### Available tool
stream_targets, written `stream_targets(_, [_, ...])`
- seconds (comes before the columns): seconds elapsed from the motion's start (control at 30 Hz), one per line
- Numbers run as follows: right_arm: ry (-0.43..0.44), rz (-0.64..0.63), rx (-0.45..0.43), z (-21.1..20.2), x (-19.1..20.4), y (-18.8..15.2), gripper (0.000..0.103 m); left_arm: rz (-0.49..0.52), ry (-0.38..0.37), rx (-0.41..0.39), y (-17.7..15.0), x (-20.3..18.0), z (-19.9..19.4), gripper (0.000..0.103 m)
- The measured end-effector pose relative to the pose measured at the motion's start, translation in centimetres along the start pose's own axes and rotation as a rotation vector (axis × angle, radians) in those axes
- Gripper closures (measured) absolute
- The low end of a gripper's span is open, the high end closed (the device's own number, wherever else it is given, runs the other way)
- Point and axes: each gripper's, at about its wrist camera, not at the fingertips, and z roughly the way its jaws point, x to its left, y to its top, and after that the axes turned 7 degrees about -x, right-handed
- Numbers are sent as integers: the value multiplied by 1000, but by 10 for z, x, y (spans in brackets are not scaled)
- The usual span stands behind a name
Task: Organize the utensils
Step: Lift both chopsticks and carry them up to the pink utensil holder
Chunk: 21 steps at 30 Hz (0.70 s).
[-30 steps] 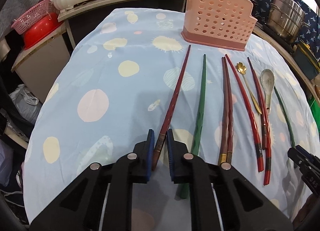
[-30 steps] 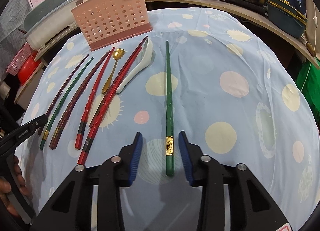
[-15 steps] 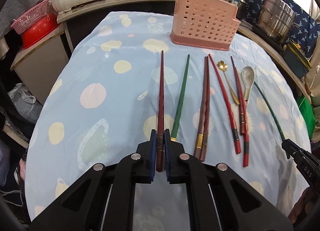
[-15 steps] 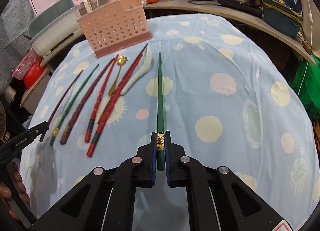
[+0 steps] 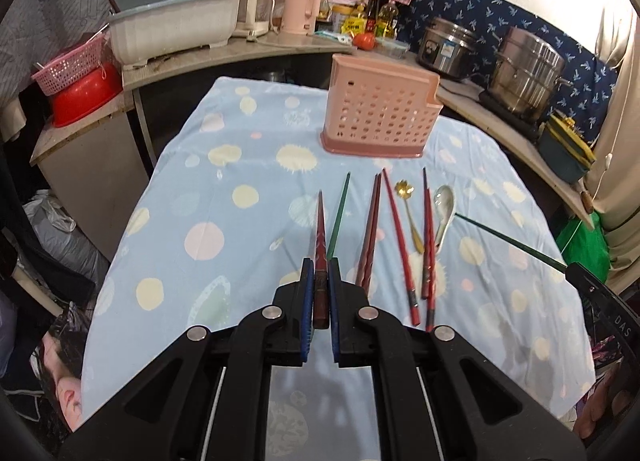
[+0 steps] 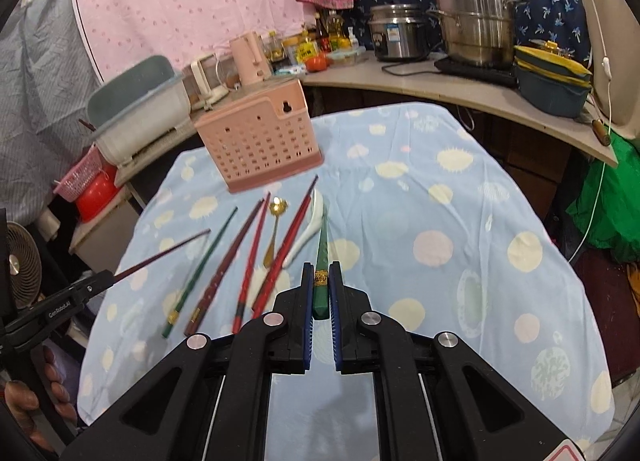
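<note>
- The left gripper (image 5: 320, 273) was clamped on a dark red chopstick (image 5: 320, 233) near its butt end; the stick pointed forward toward the pink perforated holder (image 5: 380, 117) and was raised off the cloth.
- The right gripper (image 6: 321, 281) was clamped on a green chopstick (image 6: 322, 249), its pads closing just beside the gold band; this stick was likewise lifted, tip forward.
- In the left wrist view the green chopstick (image 5: 508, 239) slanted in from the right edge, its tip near the white spoon (image 5: 444, 205).
- In the right wrist view the dark red chopstick (image 6: 164, 251) slanted in from the left edge, held by the left gripper (image 6: 100, 285).
- The remaining utensils lay side by side on the blue spotted tablecloth (image 5: 224, 229), in front of the holder: a second green chopstick (image 5: 339, 215), a brown pair (image 5: 370, 233), 1 red chopstick (image 5: 400, 241), a gold spoon (image 5: 408, 213) and a red pair (image 5: 428, 241) touching the white spoon.
- The holder stood upright near the far edge of the cloth, apart from the utensil tips.
- Open cloth lay left of the row as far as the table's left edge, and right of the white spoon (image 6: 308, 233) as far as the right edge.
- A counter (image 5: 240, 53) carrying pots and tubs wrapped around the far and right sides of the table.
</note>
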Motion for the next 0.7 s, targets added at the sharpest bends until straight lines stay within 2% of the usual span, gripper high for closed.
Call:
stream_targets(0.33, [44,-24,-116,-27,15,44,96,13,-19,-83,41,-9,-24,96])
stream_targets(0.7, [53,-56,-197,-21,24,99,96,61,-31,-174,99,-27,-30,96])
